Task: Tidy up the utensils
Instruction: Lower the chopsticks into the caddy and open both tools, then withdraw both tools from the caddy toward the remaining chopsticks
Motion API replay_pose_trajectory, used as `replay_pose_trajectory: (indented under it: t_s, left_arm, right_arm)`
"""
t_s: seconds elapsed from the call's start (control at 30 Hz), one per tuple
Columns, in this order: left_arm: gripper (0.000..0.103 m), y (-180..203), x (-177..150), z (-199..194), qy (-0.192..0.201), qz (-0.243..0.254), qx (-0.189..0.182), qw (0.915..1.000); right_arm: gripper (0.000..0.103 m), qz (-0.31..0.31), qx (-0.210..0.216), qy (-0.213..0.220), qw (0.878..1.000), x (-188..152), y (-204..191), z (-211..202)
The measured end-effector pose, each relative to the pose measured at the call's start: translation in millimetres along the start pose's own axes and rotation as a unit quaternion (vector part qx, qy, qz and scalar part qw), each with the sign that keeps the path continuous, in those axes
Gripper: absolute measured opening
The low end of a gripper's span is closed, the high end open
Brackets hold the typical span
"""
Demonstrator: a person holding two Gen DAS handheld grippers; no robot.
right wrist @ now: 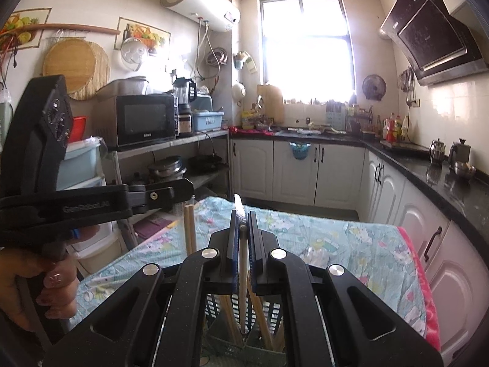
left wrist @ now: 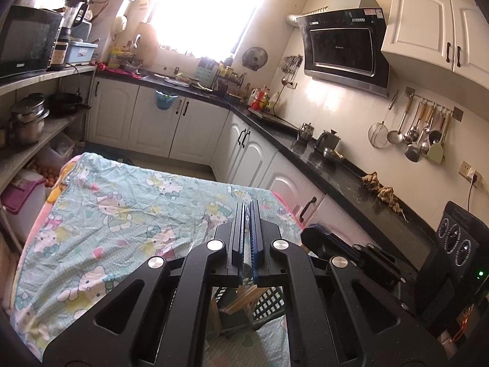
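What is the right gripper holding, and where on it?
A pale-handled utensil, pinched by the right gripper near the handle's top, just under its shiny metal end.

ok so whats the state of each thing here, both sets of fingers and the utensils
left gripper: shut on something thin, hard to identify
right gripper: shut on a wooden-handled utensil, upright
utensil basket: holds chopsticks, standing
pair of chopsticks: upright beside the left gripper

The black left gripper (left wrist: 247, 211) hangs with its blue-padded jaws pressed together above a table under a pale green cartoon-cat cloth (left wrist: 122, 214). Below its frame, a dark slotted plastic basket (left wrist: 269, 304) holds tan wooden sticks (left wrist: 241, 301).
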State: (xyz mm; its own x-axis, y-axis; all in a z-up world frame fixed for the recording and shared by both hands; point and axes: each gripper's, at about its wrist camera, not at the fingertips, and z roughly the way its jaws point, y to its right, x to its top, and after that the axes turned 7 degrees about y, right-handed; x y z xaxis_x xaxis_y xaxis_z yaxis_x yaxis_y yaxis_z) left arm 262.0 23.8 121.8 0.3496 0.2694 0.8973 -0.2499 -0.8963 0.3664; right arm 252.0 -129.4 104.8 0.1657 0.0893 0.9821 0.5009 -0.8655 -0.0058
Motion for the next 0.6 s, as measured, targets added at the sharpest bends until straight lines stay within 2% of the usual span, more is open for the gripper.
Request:
replay_pose_trajectory:
  t_s: [0.3, 0.4, 0.47, 0.53, 0.6]
  left_arm:
    - [0.001, -12.0, -20.0, 7.7, -0.022, -0.010, 0.005, 0.9997]
    - [0.001, -15.1, -23.5, 8.3, -0.025, -0.012, 0.009, 0.9996]
    - [0.003, -17.0, -25.2, 8.0, -0.026, -0.015, 0.009, 0.9995]
    - [0.015, -17.8, -26.2, 5.9, -0.026, -0.014, 0.011, 0.9995]
    - [0.021, -17.3, -25.6, 2.8, -0.022, -0.014, 0.012, 0.9996]
  right_arm:
    - [0.007, 0.010, -0.015, -0.030, 0.999, -20.3, 3.0, 13.3]
    - [0.022, 0.015, -0.019, -0.035, 0.999, -24.6, 5.3, 13.2]
    - [0.025, 0.016, -0.021, -0.036, 0.999, -26.0, 6.2, 12.1]
    - [0.034, 0.019, -0.024, -0.038, 0.999, -27.6, 7.6, 10.5]
    - [0.037, 0.022, -0.025, -0.038, 0.999, -29.1, 9.3, 7.7]
